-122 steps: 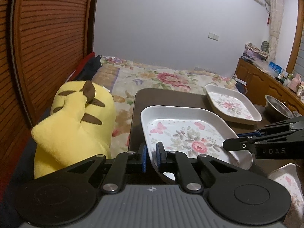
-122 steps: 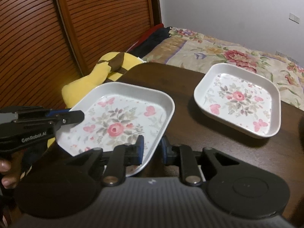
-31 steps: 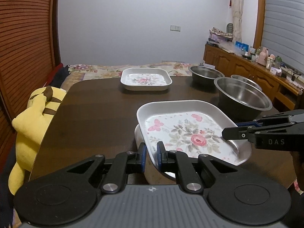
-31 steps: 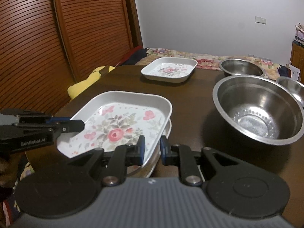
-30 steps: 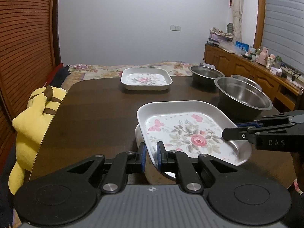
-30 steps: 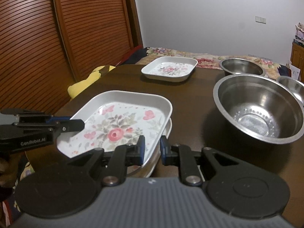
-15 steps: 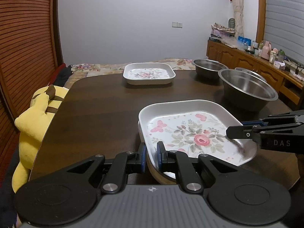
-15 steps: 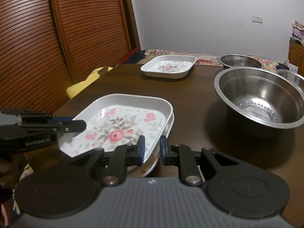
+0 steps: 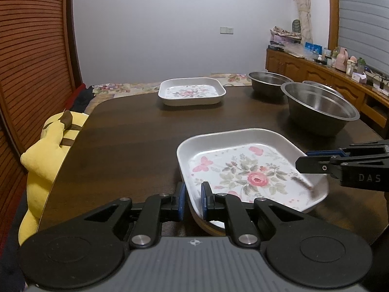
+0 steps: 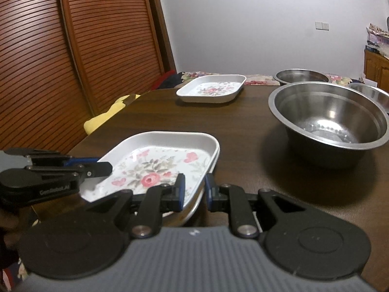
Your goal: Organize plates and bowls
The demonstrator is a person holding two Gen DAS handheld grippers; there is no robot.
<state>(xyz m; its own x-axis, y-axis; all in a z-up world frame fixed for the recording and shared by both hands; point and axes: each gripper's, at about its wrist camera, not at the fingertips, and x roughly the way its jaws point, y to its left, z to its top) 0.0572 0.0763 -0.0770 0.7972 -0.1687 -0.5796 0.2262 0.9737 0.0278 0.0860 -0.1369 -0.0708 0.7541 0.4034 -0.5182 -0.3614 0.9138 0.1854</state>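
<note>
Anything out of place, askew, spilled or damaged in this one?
Only the yellow plush toy wedged against the table's left edge looks out of place among dishes. The floral plate, gripped by the left gripper and right gripper, sits on another plate; nothing looks spilled or broken.

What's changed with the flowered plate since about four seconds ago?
The floral plate, held by both grippers, was carried from the table's far edge by the yellow plush toy over to the near side and lowered onto another plate beside the large steel bowl. Unchanged: the left gripper and right gripper each clamp a plate rim; the second floral plate sits where it was.
</note>
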